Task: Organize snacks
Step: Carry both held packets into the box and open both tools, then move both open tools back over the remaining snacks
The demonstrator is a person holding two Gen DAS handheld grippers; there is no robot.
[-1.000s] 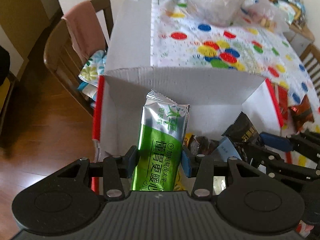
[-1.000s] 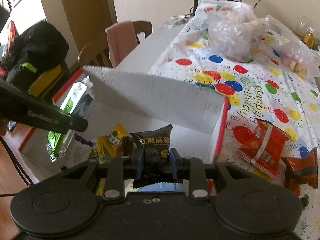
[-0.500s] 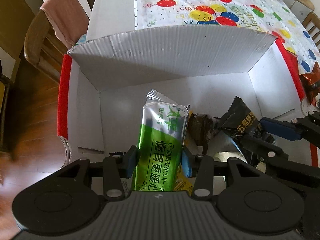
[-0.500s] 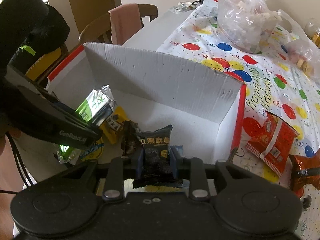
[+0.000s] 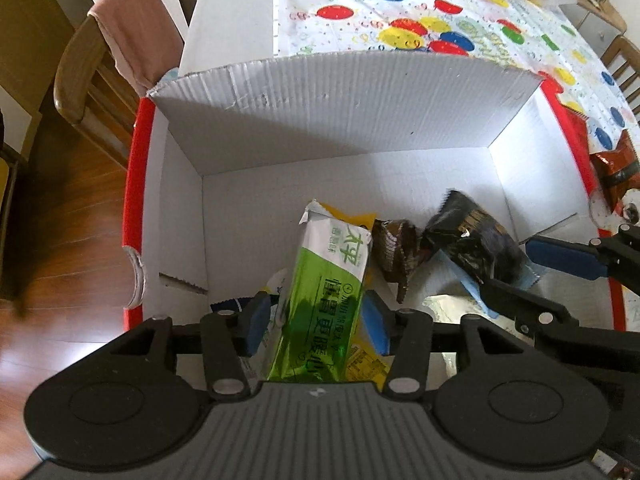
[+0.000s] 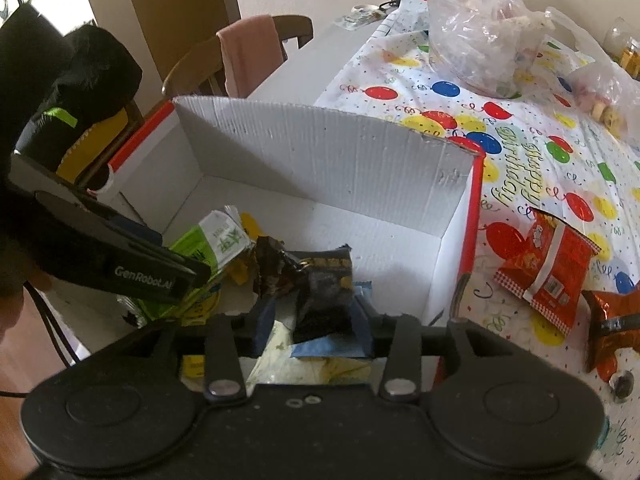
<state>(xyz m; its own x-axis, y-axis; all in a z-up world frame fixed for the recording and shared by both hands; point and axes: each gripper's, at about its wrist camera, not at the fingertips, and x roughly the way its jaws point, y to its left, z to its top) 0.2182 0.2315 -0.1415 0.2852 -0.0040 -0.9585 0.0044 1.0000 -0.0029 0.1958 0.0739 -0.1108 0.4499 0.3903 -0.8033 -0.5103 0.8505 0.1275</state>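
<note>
Currently both grippers are working inside the white box (image 5: 340, 92). Left gripper (image 5: 316, 316): fingers spread, green packet (image 5: 328, 280) slipping between them, no longer pinched. Right gripper (image 6: 316, 320): fingers parted, black packet (image 6: 324, 292) lying loose between them. Risk: either packet is liable to snag on a pad and ride out on withdrawal. Count: two grippers, two packets dropping, one brown wrapper (image 5: 394, 248) in the box, two red packets (image 6: 544, 268) waiting on the tablecloth (image 6: 520, 152).
</note>
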